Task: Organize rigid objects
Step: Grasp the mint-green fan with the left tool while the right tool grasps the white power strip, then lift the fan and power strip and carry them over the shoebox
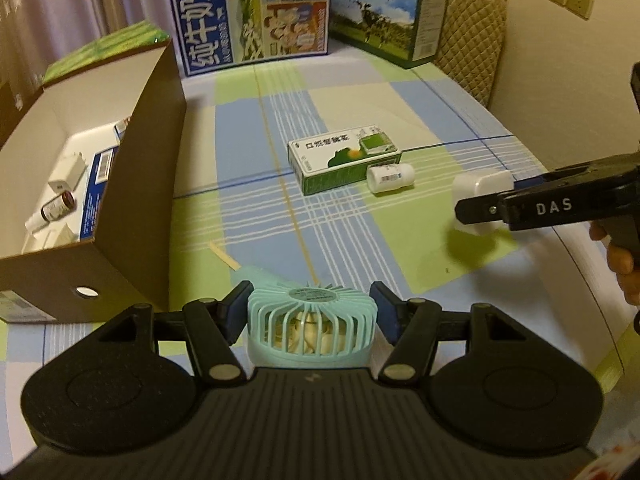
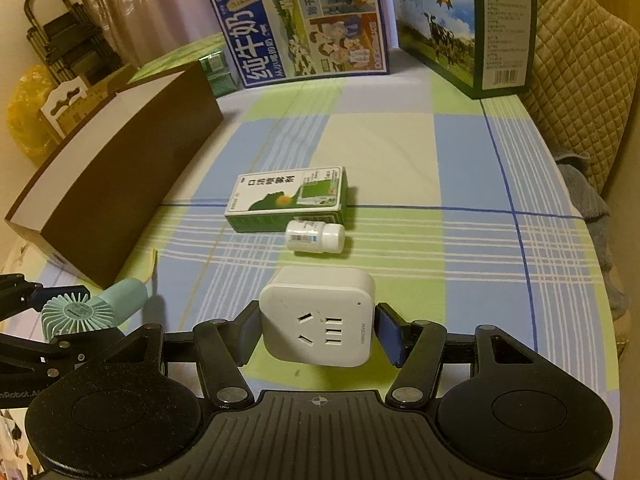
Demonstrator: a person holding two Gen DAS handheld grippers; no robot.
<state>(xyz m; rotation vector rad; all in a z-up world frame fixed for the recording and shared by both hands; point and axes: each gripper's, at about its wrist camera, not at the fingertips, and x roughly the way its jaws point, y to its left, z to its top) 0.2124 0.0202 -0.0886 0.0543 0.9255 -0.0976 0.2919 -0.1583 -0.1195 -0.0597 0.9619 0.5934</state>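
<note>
Left gripper point(image 1: 310, 312) clamps a mint handheld fan point(image 1: 310, 326); right gripper point(image 2: 318, 330) clamps a white socket adapter point(image 2: 318, 322), nearer than the green medicine box point(image 2: 288, 198).

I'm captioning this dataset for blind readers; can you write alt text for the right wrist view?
The right gripper holds a white cube-shaped plug adapter between its fingers above a blue, green and cream checked cloth. Beyond it lie a small white pill bottle and a green-and-white carton; an open brown cardboard box stands at left.

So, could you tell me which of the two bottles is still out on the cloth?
The white bottle, lying on its side beside the green box. The brown bottle is already inside the cardboard box.
</note>
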